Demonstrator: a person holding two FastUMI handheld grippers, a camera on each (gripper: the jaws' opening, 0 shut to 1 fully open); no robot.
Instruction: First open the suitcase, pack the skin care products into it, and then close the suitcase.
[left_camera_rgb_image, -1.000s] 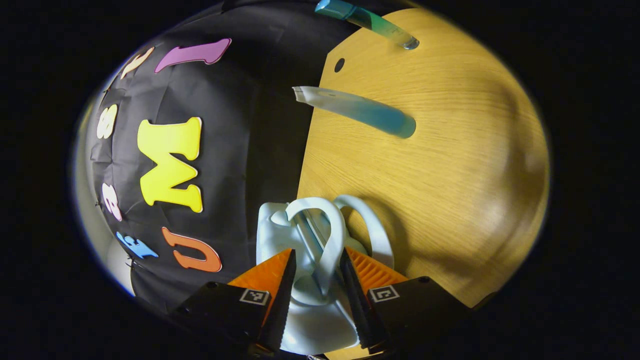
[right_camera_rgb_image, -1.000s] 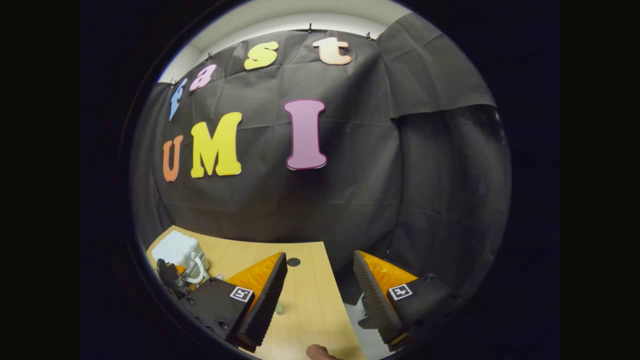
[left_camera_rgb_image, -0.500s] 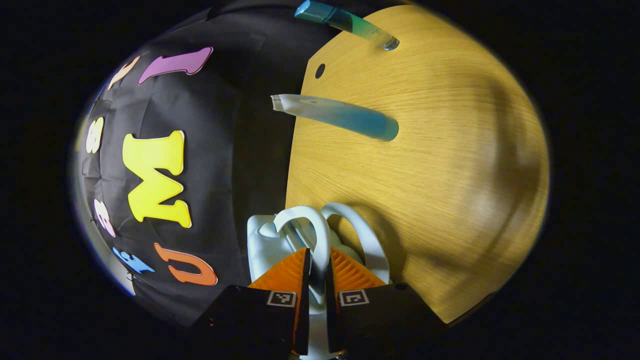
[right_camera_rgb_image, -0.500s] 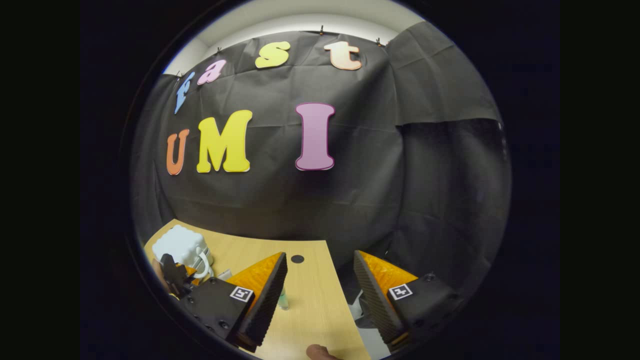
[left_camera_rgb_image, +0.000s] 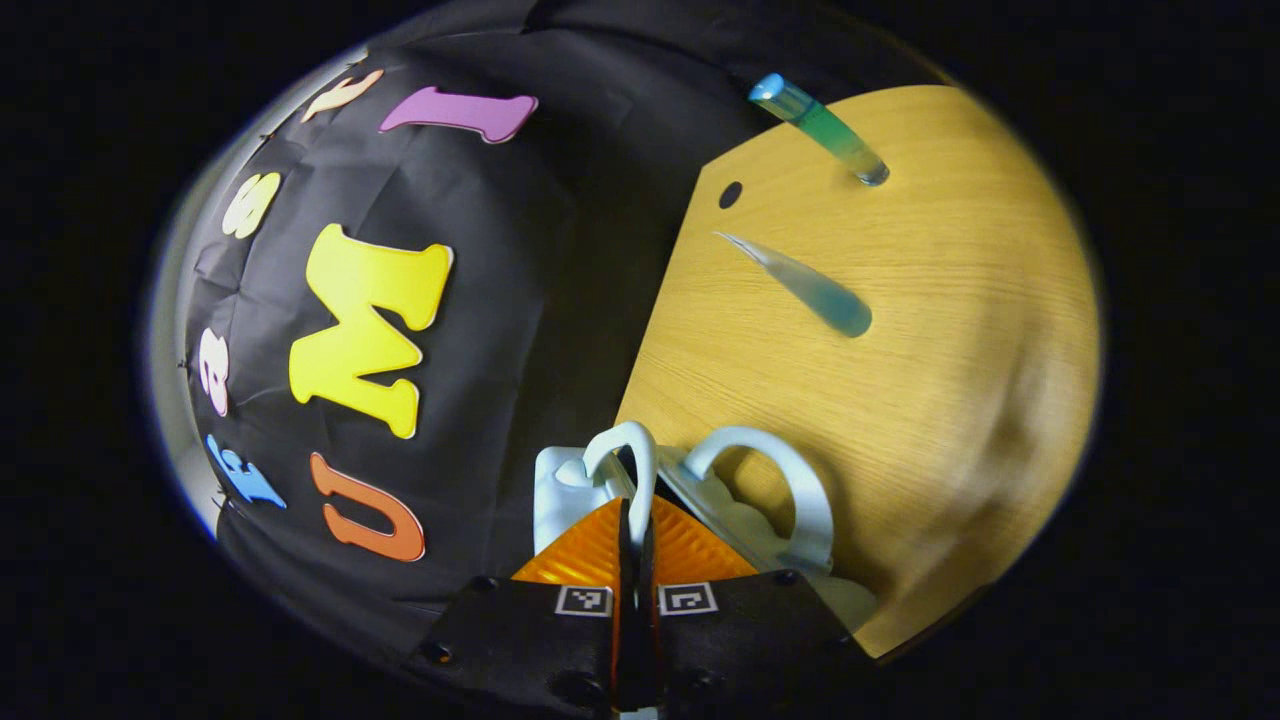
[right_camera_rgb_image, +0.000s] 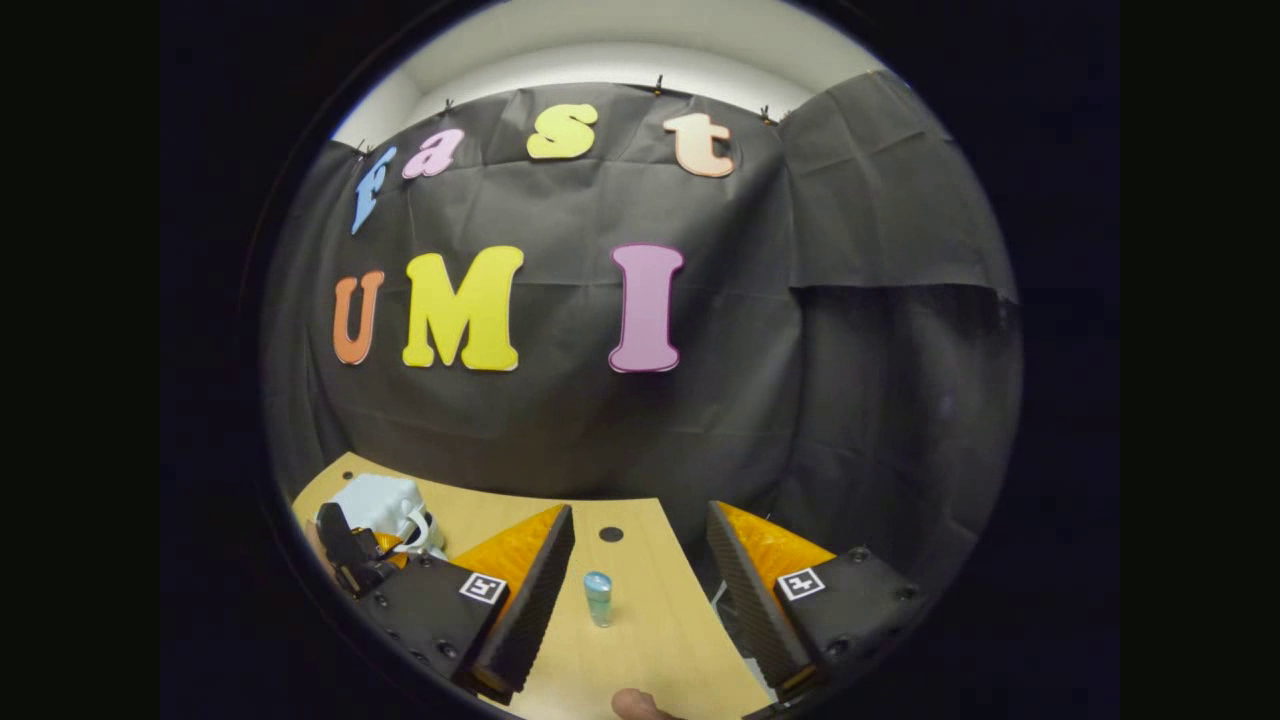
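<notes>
Now the left gripper (left_camera_rgb_image: 634, 520) fingers pinch the suitcase (left_camera_rgb_image: 700, 500) handle (left_camera_rgb_image: 632, 462) (lid ajar).

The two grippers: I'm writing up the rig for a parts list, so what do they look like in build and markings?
Both look alike. The left gripper and the right gripper each have two wedge-shaped fingers with finely ribbed inner faces, tapering to a point. Each finger sits on a black block with small round screws, and each block carries a small square black-and-white marker tag. No cables are visible.
</notes>
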